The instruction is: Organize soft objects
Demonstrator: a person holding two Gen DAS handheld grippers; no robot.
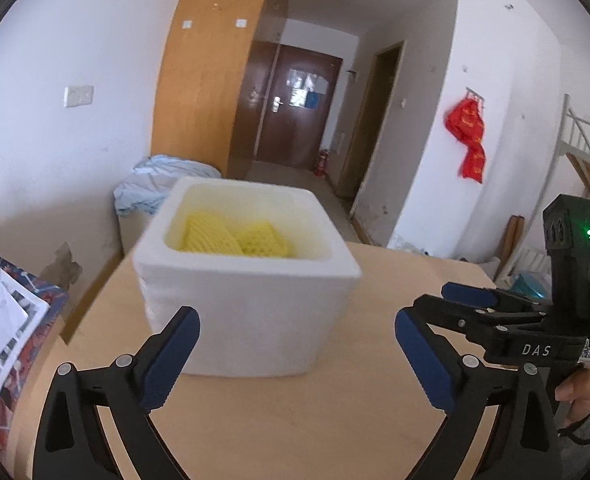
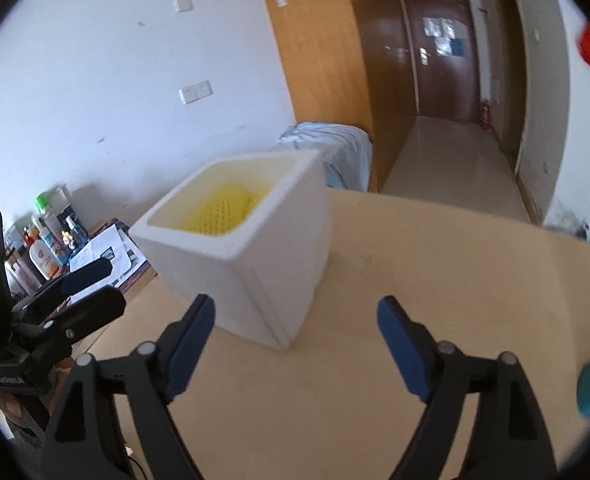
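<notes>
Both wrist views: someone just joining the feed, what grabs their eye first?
The white foam box standing open-topped on the wooden table, with yellow foam netting lying inside. Next, the left gripper and right gripper, both open and empty, flanking the box's near side without touching it. Then the red bag hanging on the right wall.

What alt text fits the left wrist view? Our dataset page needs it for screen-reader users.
A white foam box holding yellow foam nets stands on a light wooden table, just ahead of the open, empty left gripper. The right gripper, also open, enters from the right.
</notes>
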